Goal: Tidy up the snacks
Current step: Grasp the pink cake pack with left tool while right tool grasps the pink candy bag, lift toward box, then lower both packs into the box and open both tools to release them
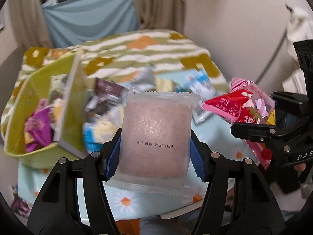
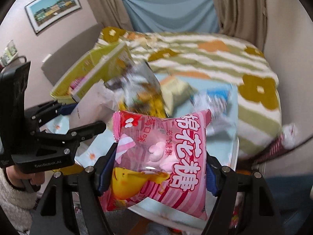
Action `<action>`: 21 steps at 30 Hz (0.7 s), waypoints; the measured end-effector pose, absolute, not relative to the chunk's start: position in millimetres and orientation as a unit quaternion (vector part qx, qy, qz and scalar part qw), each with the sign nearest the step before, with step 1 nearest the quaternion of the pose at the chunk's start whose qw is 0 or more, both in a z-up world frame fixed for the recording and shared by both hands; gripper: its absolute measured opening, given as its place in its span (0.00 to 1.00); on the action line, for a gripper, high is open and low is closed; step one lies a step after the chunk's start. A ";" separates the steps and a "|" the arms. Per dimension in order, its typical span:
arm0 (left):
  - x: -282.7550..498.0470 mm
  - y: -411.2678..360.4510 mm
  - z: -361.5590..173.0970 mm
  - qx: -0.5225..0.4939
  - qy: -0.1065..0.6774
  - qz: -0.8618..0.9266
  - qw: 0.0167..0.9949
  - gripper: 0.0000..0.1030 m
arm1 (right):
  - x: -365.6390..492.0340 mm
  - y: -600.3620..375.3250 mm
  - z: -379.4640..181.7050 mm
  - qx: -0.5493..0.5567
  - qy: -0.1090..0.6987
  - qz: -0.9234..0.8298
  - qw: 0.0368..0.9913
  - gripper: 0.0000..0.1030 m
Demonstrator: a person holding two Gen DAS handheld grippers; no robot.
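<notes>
The left gripper point(image 1: 156, 152) is clamped on a frosted, translucent square packet with a pale pink cake inside and a printed date line point(image 1: 155, 137); its 2 blue-padded fingers point(image 1: 113, 156) press the packet's left and right edges, and the packet stands upright above the table. The right gripper point(image 2: 160, 166) is closed on a puffy pink marshmallow bag with white lettering and a yellow cartoon figure point(image 2: 162, 156), pinched at both sides between its own blue pads point(image 2: 104, 176). In the left wrist view that same bag point(image 1: 242, 105) hangs just to the right of the frosted packet, apart from it.

Below both lies a round table under a light blue cloth printed with daisies point(image 1: 125, 199). A loose heap of small snack packets point(image 1: 148, 82) is scattered on it beyond the held packet: brown, grey, blue-and-white and pale yellow wrappers, all blurred. At the left stands a lime green storage box with a pale divider wall point(image 1: 29, 82); a purple wrapper point(image 1: 37, 129) and other packets sit in its near compartment.

Behind the table a fleecy blanket striped in green and white with orange and mustard flowers point(image 2: 215, 58) is draped over a raised surface. Further back hang beige curtains point(image 2: 240, 5) around a light blue sheet point(image 2: 170, 9), and a framed landscape picture point(image 2: 52, 7) is on the wall. A hand in a fuzzy white sleeve point(image 2: 17, 178) grips the left tool's handle.
</notes>
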State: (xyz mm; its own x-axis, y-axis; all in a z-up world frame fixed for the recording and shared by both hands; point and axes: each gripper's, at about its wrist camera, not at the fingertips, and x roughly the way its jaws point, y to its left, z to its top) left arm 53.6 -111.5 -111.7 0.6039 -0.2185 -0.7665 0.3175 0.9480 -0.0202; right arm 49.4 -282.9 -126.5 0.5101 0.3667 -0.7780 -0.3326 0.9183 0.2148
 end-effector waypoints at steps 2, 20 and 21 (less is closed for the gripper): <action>57.9 -92.5 -96.8 0.043 0.408 -0.128 0.903 0.60 | 58.1 -271.6 -111.2 0.016 0.436 0.217 0.873 0.69; 215.4 128.7 -79.4 -0.003 0.412 -0.019 0.911 0.60 | 211.7 -63.0 -58.2 0.031 0.407 0.276 0.870 0.69; 224.6 134.0 -83.3 -0.003 0.415 -0.020 0.910 0.60 | 221.8 -50.7 -60.2 0.033 0.410 0.273 0.870 0.69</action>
State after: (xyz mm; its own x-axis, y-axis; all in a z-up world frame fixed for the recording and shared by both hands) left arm 224.6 134.0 -83.3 0.6554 -0.0381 -0.7543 0.0338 0.9992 -0.0211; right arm 221.8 -50.7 -60.2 0.5152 0.5018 -0.6949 -0.4482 0.8488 0.2806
